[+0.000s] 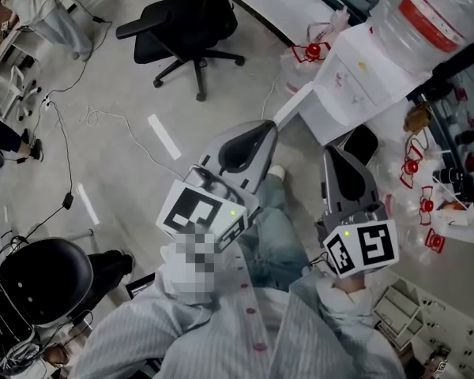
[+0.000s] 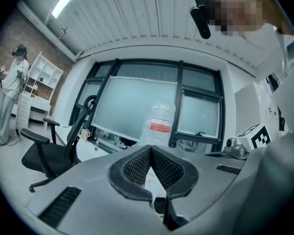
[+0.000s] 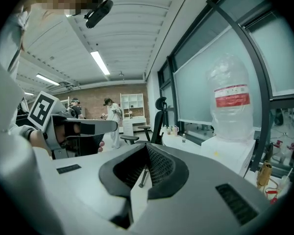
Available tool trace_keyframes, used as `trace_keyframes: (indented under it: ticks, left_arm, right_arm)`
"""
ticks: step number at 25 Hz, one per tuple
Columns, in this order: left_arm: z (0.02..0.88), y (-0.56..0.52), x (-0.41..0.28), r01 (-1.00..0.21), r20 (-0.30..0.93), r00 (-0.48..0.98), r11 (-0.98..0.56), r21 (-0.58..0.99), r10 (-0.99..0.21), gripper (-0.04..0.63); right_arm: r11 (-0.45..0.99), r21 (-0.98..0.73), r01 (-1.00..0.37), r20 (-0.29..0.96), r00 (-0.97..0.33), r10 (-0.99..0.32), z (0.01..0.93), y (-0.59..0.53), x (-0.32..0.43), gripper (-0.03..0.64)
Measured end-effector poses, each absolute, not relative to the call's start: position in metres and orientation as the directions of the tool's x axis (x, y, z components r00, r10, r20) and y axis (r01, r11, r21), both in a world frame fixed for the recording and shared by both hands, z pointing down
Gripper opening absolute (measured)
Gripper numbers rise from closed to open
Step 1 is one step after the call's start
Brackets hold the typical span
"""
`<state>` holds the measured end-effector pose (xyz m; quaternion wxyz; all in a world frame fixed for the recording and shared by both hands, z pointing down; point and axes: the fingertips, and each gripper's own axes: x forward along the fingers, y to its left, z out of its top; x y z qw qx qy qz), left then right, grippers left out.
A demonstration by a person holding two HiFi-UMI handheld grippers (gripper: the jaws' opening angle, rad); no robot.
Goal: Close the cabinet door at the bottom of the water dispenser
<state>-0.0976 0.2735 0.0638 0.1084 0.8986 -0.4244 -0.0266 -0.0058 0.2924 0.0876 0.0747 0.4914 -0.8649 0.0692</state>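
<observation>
The white water dispenser (image 1: 355, 77) stands at the upper right in the head view, with a clear bottle (image 1: 426, 14) on top. At its foot a white door panel (image 1: 294, 103) juts out towards me, and a dark opening (image 1: 362, 142) shows beside it. My left gripper (image 1: 267, 126) is shut and empty, its tip just short of the panel's near end. My right gripper (image 1: 330, 151) is also shut and empty, close to the dark opening. In the left gripper view the left gripper (image 2: 150, 151) faces the bottle (image 2: 159, 126). In the right gripper view the right gripper (image 3: 147, 147) has the bottle (image 3: 230, 102) to its right.
A black office chair (image 1: 189, 22) stands on the floor behind the left gripper, and another dark chair (image 1: 43, 279) is at the lower left. Cables (image 1: 67, 156) trail over the floor. Red-and-clear items (image 1: 415, 168) lie right of the dispenser. A person (image 1: 47, 14) stands far left.
</observation>
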Motion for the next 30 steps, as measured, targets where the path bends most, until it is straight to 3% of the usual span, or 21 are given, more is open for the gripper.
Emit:
trace_keyframes:
  ticks: [30]
  left_arm:
    - [0.060, 0.010, -0.042, -0.726, 0.078, 0.679, -0.650, 0.224, -0.730, 0.011]
  right_arm:
    - [0.485, -0.061, -0.873, 0.203, -0.486, -0.850, 0.077, 0.033, 0.036, 0.012]
